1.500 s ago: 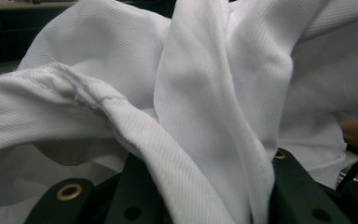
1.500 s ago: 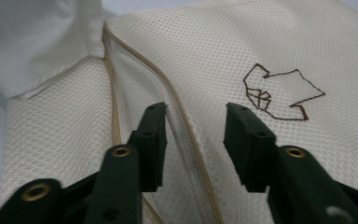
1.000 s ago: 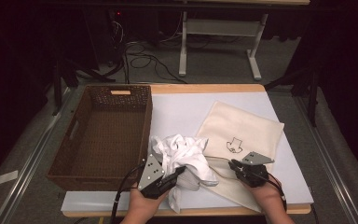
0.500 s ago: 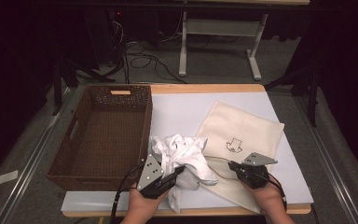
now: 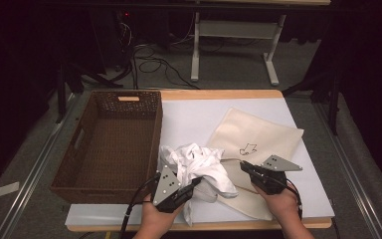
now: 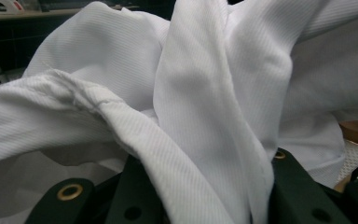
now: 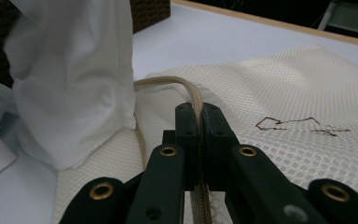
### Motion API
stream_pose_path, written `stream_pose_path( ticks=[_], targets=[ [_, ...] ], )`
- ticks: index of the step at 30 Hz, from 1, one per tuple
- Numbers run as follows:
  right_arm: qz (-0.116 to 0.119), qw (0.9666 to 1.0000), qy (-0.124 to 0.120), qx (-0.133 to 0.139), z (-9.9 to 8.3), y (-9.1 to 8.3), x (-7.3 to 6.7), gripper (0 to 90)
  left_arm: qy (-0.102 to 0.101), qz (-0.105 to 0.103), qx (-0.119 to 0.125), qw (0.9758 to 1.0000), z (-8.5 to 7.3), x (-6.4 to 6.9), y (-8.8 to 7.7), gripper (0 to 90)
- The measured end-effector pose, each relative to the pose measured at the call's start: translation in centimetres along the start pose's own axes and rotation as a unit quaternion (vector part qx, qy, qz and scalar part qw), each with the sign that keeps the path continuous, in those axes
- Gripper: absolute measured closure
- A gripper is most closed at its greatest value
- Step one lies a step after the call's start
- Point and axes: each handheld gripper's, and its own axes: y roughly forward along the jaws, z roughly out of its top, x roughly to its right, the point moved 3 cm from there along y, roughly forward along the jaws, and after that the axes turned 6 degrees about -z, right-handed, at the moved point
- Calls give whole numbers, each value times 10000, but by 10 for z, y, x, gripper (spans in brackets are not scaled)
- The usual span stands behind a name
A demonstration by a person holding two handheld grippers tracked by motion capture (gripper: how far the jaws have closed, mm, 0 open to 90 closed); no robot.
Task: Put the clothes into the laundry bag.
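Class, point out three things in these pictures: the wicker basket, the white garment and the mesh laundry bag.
wicker basket (image 5: pixel 107 186), high view, near rim.
white garment (image 5: pixel 199 162), high view, top of the crumpled heap.
mesh laundry bag (image 7: pixel 279 79), right gripper view, bare mesh above the dark mark.

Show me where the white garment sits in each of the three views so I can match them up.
High view: white garment crumpled at the table's near middle, between the wicker basket and the cream mesh bag.
Left gripper view: white garment close up, a fold running down between the jaws.
Right gripper view: white garment at left.
Shared landmark: the mesh bag, its zipper edge pinched by the right gripper.
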Motion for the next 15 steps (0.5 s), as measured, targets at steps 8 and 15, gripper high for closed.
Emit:
stream_pose_path(
  ticks=[8, 15],
  targets=[
    [125, 9988, 376, 278, 6, -12, 8, 879, 1, -196, -259, 9995, -10, 13, 26, 714],
    [128, 9977, 398, 541, 13, -20, 13, 879, -43, -364, -641, 9973, -22, 28, 58, 713]
  ],
)
